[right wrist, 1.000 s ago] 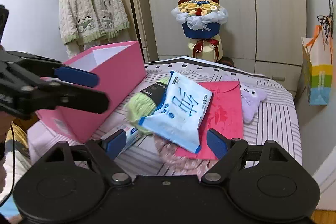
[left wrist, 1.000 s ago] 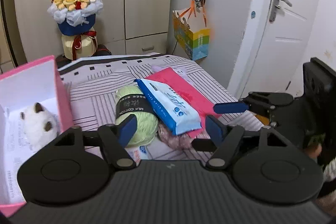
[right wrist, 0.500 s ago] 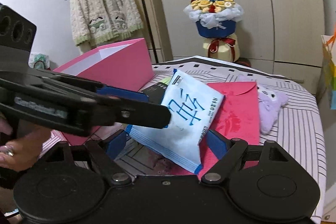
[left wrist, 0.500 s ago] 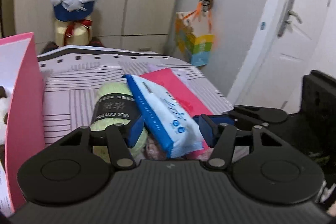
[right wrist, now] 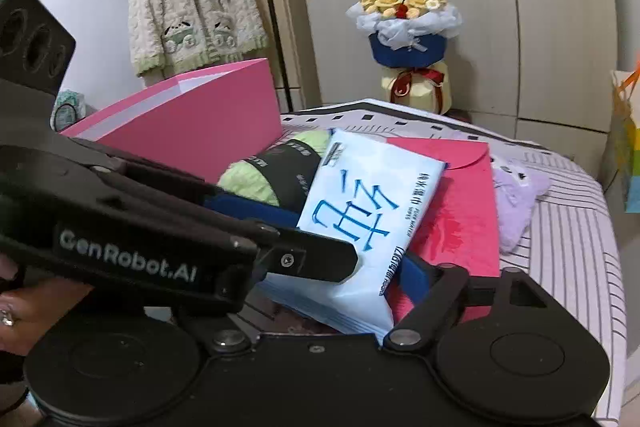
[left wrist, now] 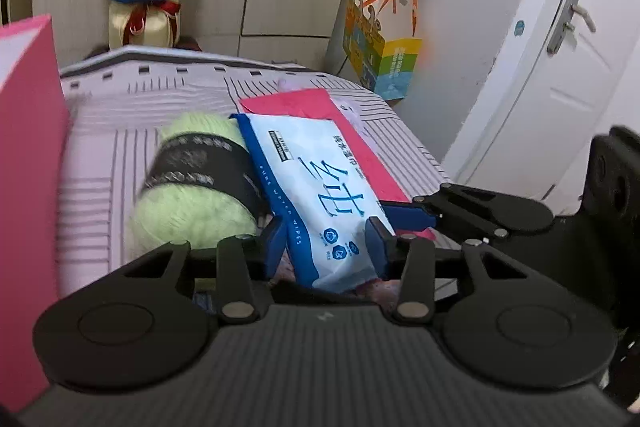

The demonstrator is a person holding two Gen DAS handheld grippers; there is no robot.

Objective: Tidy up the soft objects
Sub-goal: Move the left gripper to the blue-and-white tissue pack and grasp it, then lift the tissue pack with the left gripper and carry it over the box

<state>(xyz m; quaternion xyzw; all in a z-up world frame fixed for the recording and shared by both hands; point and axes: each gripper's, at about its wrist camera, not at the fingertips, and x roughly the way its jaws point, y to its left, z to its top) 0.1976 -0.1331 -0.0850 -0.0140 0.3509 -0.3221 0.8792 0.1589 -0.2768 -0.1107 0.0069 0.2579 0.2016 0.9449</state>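
Observation:
A blue-and-white wipes pack point(left wrist: 320, 187) leans on a green yarn ball point(left wrist: 192, 195) and a red envelope point(left wrist: 320, 103) on the striped bed. My left gripper point(left wrist: 326, 245) has the pack's near end between its blue pads; the jaws are closing and both pads touch its side edges. From the right wrist, the left gripper's finger point(right wrist: 312, 259) crosses in front of the pack point(right wrist: 372, 195). My right gripper point(right wrist: 328, 291) is open and closing slightly, the pack's near corner between its fingers without contact; its left pad is hidden. A purple plush point(right wrist: 516, 203) lies beside the envelope point(right wrist: 460, 211).
An open pink box point(right wrist: 192, 127) stands left of the yarn point(right wrist: 256, 183). Behind the bed are a wardrobe, a flower bouquet point(right wrist: 404, 27) and a hanging cardigan point(right wrist: 188, 3). A coloured paper bag point(left wrist: 380, 55) hangs by a white door point(left wrist: 560, 67). A hand point(right wrist: 32, 311) holds the left gripper.
My left gripper came down and forward onto the wipes pack and its jaws narrowed around it. The pink box's inside slid out of its view. The right gripper edged closer.

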